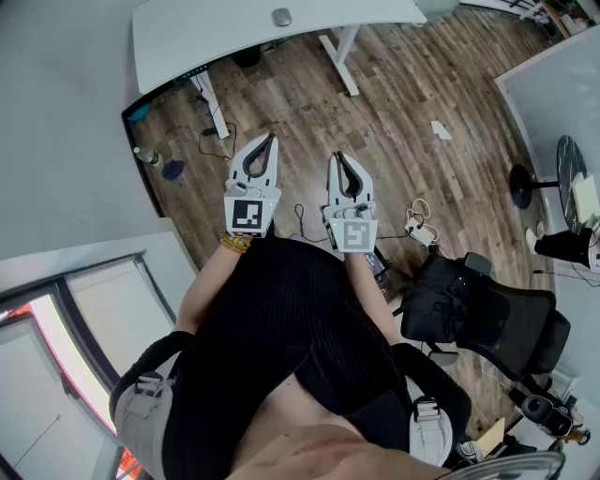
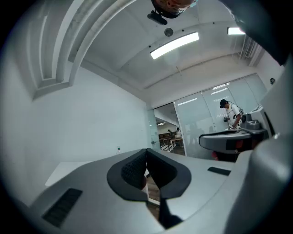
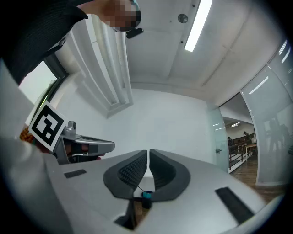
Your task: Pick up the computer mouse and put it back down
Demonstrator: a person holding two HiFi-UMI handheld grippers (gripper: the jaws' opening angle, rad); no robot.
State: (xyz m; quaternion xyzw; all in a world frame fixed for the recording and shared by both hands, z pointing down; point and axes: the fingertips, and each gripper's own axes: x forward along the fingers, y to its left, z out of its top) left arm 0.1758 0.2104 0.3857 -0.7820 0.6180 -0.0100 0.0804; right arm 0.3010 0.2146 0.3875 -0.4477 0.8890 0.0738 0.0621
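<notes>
The grey computer mouse lies on the white desk at the top of the head view, far from both grippers. I hold both grippers side by side in front of my body, pointing towards the desk, well above the wooden floor. The left gripper has its tips together with nothing between them, and the left gripper view shows the same shut jaws. The right gripper is also shut and empty. Neither gripper view shows the mouse.
A black office chair stands at the right, close to me. Cables and a charger lie on the floor ahead. The desk's white legs reach the floor. A bottle stands by the left wall. A person stands far off behind glass.
</notes>
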